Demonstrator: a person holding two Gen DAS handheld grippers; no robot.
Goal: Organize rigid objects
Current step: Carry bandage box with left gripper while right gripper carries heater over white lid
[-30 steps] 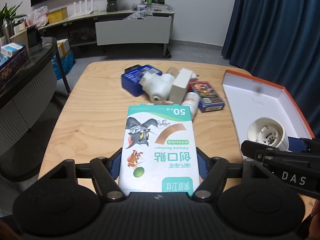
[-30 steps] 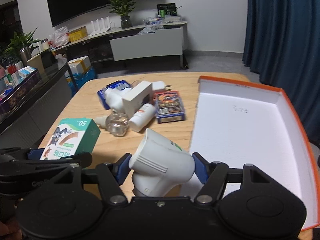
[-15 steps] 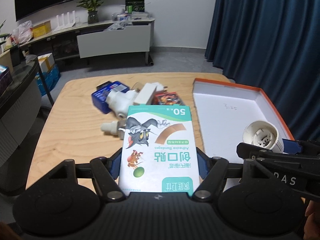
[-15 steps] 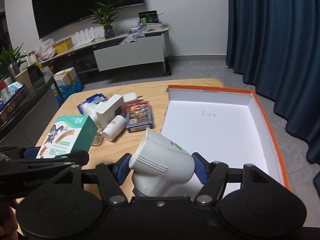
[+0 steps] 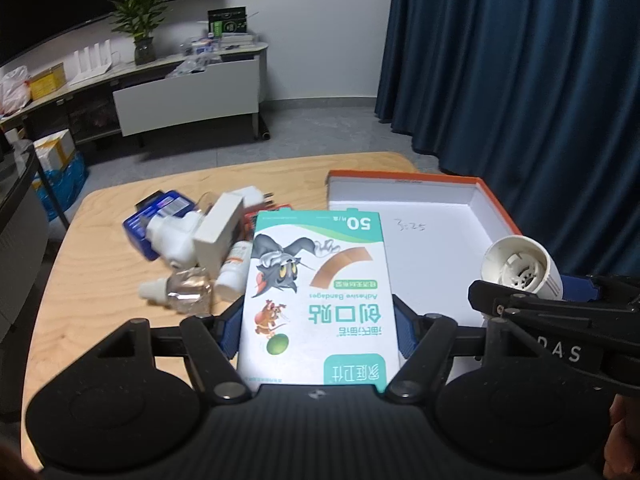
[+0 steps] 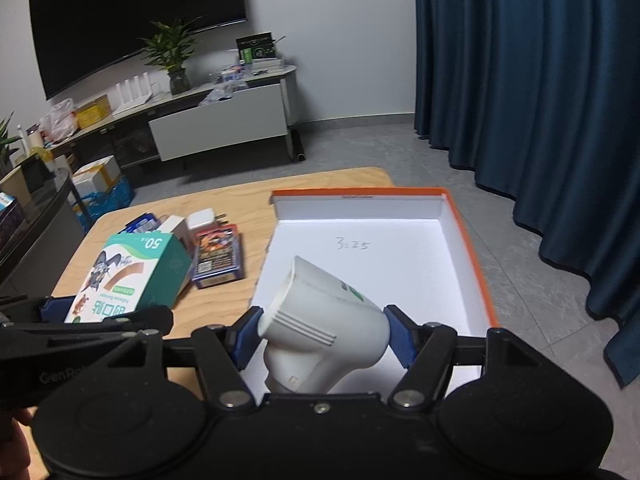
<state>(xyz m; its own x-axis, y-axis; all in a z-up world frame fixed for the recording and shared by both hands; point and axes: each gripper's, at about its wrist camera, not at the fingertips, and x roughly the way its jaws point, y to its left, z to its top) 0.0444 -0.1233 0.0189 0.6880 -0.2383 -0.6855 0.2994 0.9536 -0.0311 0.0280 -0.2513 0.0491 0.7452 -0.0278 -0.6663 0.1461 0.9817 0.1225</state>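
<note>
My left gripper (image 5: 316,332) is shut on a green-and-white bandage box (image 5: 316,300) and holds it above the wooden table (image 5: 92,264), just left of the orange-rimmed white tray (image 5: 436,248). My right gripper (image 6: 324,336) is shut on a white plastic plug-in device (image 6: 324,328) and holds it over the near left part of the tray (image 6: 400,264). The device also shows in the left wrist view (image 5: 520,266), and the bandage box in the right wrist view (image 6: 128,276).
A pile lies on the table left of the tray: a blue box (image 5: 156,216), a white device (image 5: 176,236), a white box (image 5: 218,232), a small white bottle (image 5: 234,264), a clear bottle (image 5: 184,292), a card pack (image 6: 218,256). Dark curtains hang at the right.
Both grippers have moved to the right with their loads. The white device now hangs over the tray, and the bandage box has come close to the tray's left edge.
</note>
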